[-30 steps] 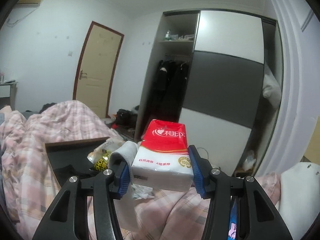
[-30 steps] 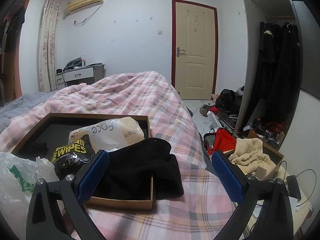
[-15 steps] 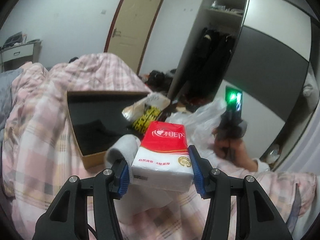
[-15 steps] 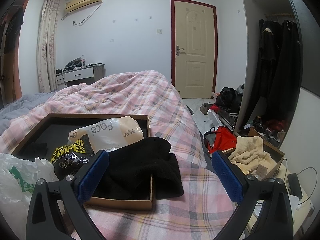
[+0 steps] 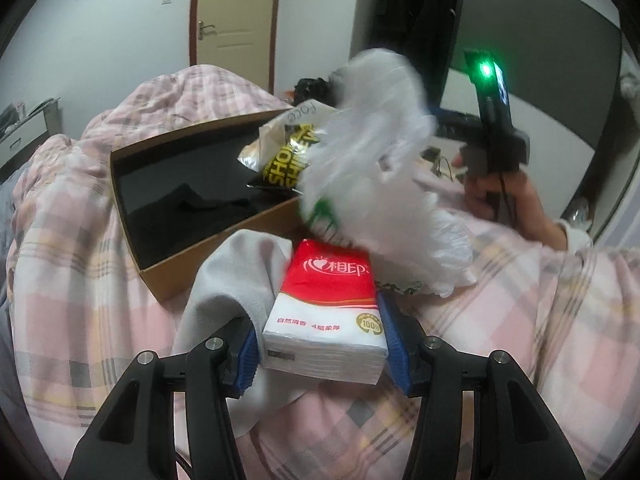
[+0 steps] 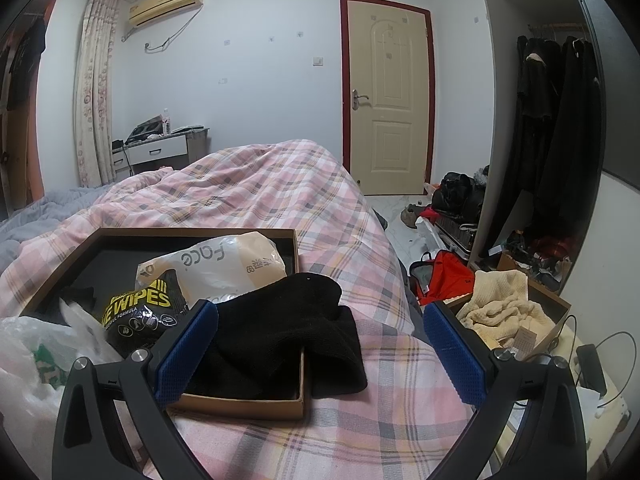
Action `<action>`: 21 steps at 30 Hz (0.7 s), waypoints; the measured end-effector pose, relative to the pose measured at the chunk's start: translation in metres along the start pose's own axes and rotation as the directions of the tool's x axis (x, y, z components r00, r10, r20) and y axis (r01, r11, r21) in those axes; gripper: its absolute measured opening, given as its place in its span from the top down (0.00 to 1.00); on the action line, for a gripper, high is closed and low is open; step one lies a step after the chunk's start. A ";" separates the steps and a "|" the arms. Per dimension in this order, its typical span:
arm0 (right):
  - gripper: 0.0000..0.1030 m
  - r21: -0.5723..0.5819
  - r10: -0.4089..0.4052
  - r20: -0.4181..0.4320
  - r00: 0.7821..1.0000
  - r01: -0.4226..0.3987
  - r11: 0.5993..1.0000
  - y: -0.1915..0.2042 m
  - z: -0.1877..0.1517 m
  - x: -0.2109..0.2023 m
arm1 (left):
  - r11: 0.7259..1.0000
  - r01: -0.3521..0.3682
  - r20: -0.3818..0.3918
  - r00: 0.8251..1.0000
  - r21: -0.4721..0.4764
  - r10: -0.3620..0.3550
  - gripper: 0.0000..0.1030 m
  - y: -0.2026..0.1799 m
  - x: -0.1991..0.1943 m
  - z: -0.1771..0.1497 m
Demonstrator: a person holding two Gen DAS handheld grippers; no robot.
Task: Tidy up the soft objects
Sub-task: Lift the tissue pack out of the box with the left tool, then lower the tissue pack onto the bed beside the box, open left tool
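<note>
Release underway: easing open the left gripper [image 5: 320, 344] around a red-and-white tissue pack [image 5: 328, 308], pinching a grey sock [image 5: 236, 280] in alongside it against the left pad. Widening the jaws just now, yet keeping both things between the pads, low over the plaid duvet [image 5: 80, 280]. Aiming, apparently, at the cardboard box [image 5: 208, 248] just ahead and to the left of the fingers.

Holding the right gripper [image 6: 320, 356] spread wide and gripping nothing, with a black knit garment [image 6: 288, 332] draping over the box's near rim straight in front of it.

Risking a short drop here: letting go now probably means landing the pack on the duvet just before the box wall, not inside. Risking a snag as well, with the sock possibly clinging to the left pad and dragging sideways on pull-back. Crowding a white plastic bag [image 5: 372, 168] just ahead and to the right, so possibly nudging it over the pack.

Counting up: one tissue pack, one grey sock, one cardboard box, one plastic bag, one black wipes packet [image 6: 136, 304], one beige face-wipe pouch [image 6: 224, 264], one black garment, two grippers.
</note>
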State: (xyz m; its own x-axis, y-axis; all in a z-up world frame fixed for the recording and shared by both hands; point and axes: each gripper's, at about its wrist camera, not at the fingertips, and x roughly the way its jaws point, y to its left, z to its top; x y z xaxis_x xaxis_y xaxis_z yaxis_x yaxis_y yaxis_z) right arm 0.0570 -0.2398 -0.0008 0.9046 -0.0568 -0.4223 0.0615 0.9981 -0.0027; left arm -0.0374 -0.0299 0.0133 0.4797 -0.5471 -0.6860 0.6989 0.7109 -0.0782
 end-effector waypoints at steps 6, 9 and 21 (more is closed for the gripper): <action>0.01 0.003 0.000 -0.002 1.000 0.000 1.000 -0.001 0.001 0.001 | 1.000 0.015 0.058 0.998 0.012 -0.016 0.21 -0.003 -0.018 0.001; 0.01 0.004 0.000 -0.002 1.000 0.000 1.000 0.000 0.000 0.001 | 1.000 0.012 0.091 0.996 0.001 -0.012 0.21 0.001 -0.028 0.005; 0.01 0.005 0.001 -0.003 1.000 -0.001 1.000 -0.002 0.001 0.001 | 0.982 -0.016 0.352 0.932 -0.190 0.083 0.00 0.032 -0.074 0.012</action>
State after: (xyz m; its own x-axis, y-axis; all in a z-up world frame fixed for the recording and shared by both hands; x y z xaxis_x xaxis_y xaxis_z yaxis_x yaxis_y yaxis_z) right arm 0.0584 -0.2417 -0.0003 0.9035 -0.0558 -0.4249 0.0627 0.9980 0.0024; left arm -0.0444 0.0280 0.0697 0.6922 -0.6064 -0.3913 0.5779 0.7905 -0.2028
